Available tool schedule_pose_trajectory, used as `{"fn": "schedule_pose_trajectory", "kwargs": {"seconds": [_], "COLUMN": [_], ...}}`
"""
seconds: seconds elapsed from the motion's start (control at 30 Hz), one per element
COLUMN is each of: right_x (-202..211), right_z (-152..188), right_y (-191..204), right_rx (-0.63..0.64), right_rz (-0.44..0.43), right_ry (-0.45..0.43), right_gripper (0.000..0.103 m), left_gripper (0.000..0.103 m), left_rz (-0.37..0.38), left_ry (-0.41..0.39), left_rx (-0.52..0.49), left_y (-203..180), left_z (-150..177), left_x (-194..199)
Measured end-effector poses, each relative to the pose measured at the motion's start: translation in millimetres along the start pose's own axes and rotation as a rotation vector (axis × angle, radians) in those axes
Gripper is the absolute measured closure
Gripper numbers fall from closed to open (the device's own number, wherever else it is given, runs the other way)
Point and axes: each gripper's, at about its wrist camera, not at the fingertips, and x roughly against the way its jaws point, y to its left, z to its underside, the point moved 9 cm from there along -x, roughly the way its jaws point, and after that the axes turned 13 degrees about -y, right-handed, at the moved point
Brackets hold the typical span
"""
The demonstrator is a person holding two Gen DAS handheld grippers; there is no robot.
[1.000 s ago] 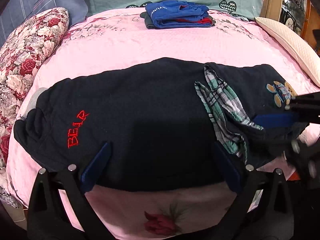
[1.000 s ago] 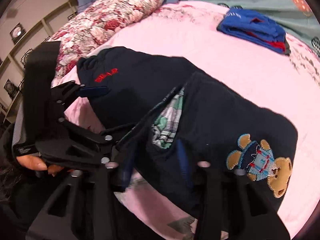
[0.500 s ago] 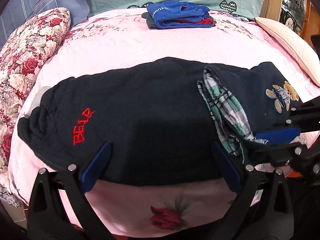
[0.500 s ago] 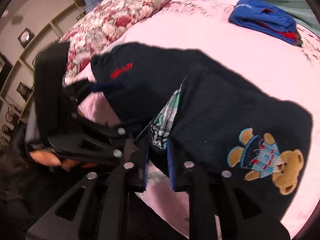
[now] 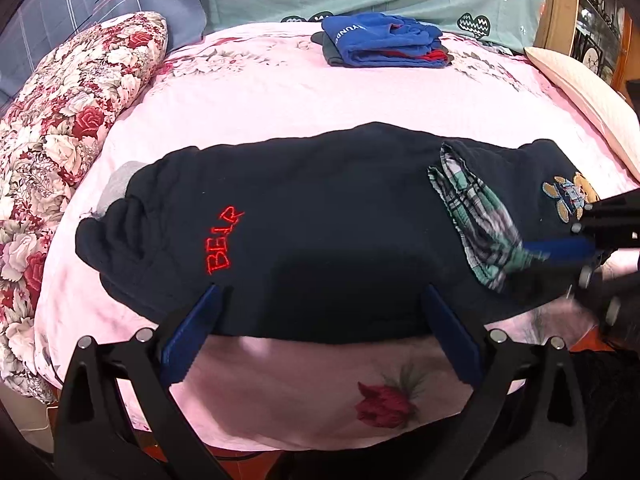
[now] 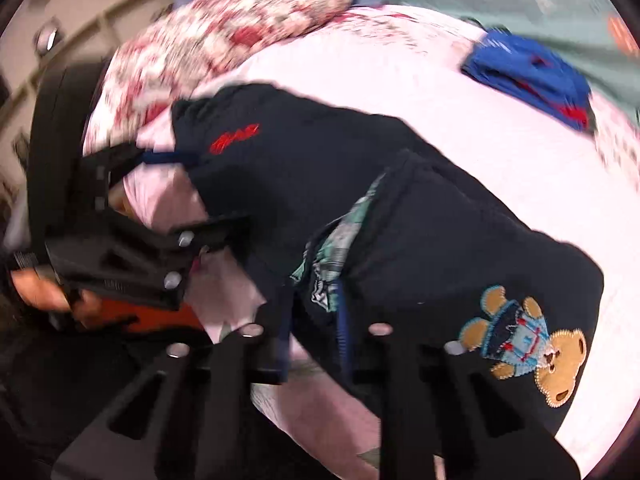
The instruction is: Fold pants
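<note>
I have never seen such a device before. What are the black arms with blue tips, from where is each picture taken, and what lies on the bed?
The black arms are hand-held grippers: a person carries one in each hand, and each has a camera looking along its two blue-padded fingers.

One picture comes from the left gripper. Its fingers are wide open at the near edge of the dark pants, which lie on a pink bedsheet.

The other comes from the right gripper. It looks closed on the pants near the plaid lining, though that picture is blurred.

Also there: folded blue clothes and a floral pillow.
</note>
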Motion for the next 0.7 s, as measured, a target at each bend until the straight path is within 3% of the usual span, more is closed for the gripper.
{"fn": "schedule_pose_trajectory", "kwargs": {"seconds": [0.17, 0.23, 0.3, 0.33, 0.43, 0.5, 0.6, 0.7], "right_x": [54.2, 83.5, 92.6, 82.9, 15.6, -32.9, -23.8, 16.8], "right_z": [-41.1, -61.3, -73.4, -73.2, -46.1, -12.2, -13.1, -23.0], "right_y": [-35.8, -36.1, -21.3, -13.4, -0.1, 9.4, 14.8, 14.8], "right_rx": [-0.192, -0.192, -0.156, -0.141, -0.138, -0.112, -0.094, -0.055], "right_rz": [0.003, 0.014, -0.007, -0.020, -0.053, -0.079, -0.131, -0.154], "right_ry": [-0.212, -0.313, -0.362, -0.341, -0.169, 0.001, -0.045, -0.124], "right_gripper": [0.089, 0.089, 0.089, 0.089, 0.088, 0.082, 0.062, 0.059], "left_gripper": [0.002, 0.002, 0.002, 0.002, 0.002, 0.002, 0.002, 0.002], "left_rz": [0.012, 0.013, 0.008, 0.005, -0.014, -0.026, -0.039, -0.015], "left_ry": [-0.019, -0.024, -0.026, -0.026, -0.025, -0.025, -0.044, -0.069], "left_rx": [0.006, 0.011, 0.017, 0.020, 0.029, 0.034, 0.034, 0.030], "left_y": [-0.4, 0.8, 2.9, 4.1, 10.5, 15.7, 20.0, 11.8], "left_z": [-6.1, -8.2, -9.7, -10.1, -9.6, -9.8, -17.2, -32.8], "left_x": [2.6, 2.5, 1.9, 1.6, 2.3, 4.5, 11.3, 14.0]}}
